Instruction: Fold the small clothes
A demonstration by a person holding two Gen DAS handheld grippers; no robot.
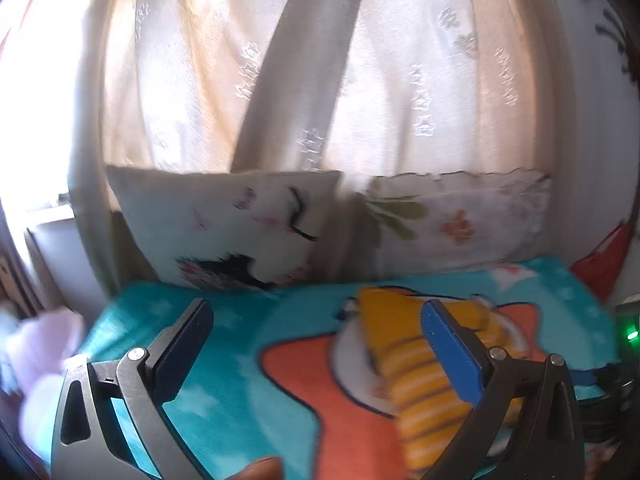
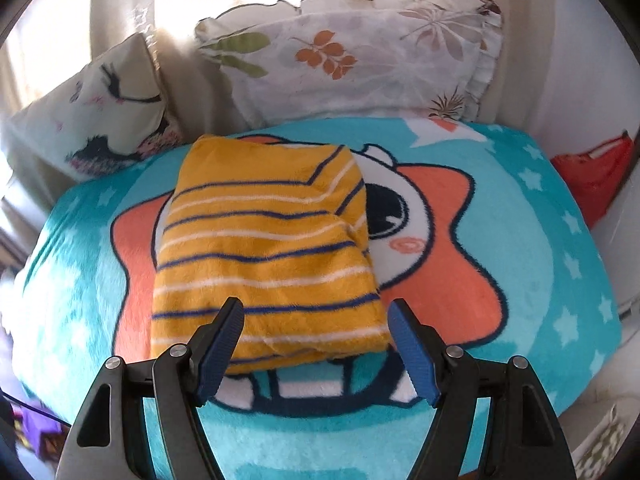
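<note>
A folded yellow striped garment [image 2: 264, 248] lies in the middle of the right wrist frame, resting on a turquoise blanket [image 2: 532, 240] printed with an orange star character. The right gripper [image 2: 316, 344] hovers at the garment's near edge with its jaws spread wide, holding nothing. In the left wrist view, blurred, the same garment [image 1: 416, 368] sits at lower right, and the left gripper [image 1: 316, 344] is also wide apart and empty above the blanket [image 1: 224, 360]. Across the upper part, a bird-print cushion [image 2: 100, 112] and a leaf-print pillow [image 2: 360, 56] lean against pale curtains [image 1: 420, 72].
</note>
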